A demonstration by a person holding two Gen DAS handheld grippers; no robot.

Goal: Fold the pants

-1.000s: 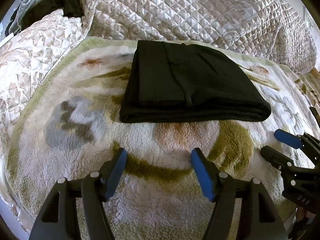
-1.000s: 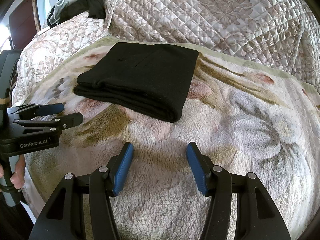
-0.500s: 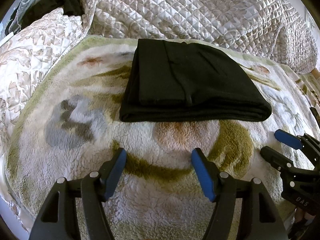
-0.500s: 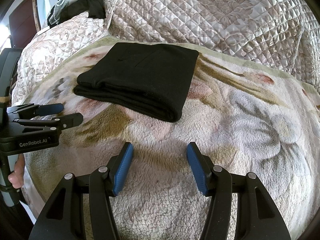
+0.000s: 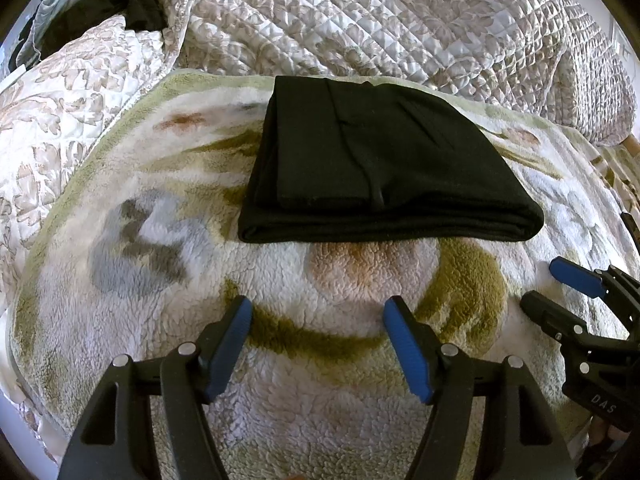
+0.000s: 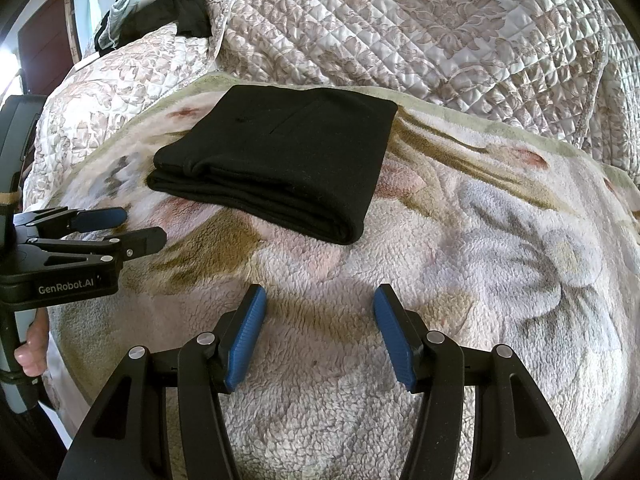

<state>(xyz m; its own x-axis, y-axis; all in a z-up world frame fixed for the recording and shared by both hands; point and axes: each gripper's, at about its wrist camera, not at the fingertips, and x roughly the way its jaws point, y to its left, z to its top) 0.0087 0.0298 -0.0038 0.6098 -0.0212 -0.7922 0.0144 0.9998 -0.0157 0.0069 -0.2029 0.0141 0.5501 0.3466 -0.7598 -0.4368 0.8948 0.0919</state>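
Black pants [image 5: 384, 164]: folded compact on fleece blanket [image 5: 160, 280]; seemingly finished; left tool [image 5: 318, 344], right tool [image 6: 316, 334] agape, empty

Fleece blanket [image 5: 168, 320], quilt [image 5: 400, 20], perhaps clothes [image 5: 132, 0]

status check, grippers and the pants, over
Left gripper open, empty. Right gripper open, empty. Black pants folded flat on the fleece blanket, clear of both grippers. Nothing in the way.
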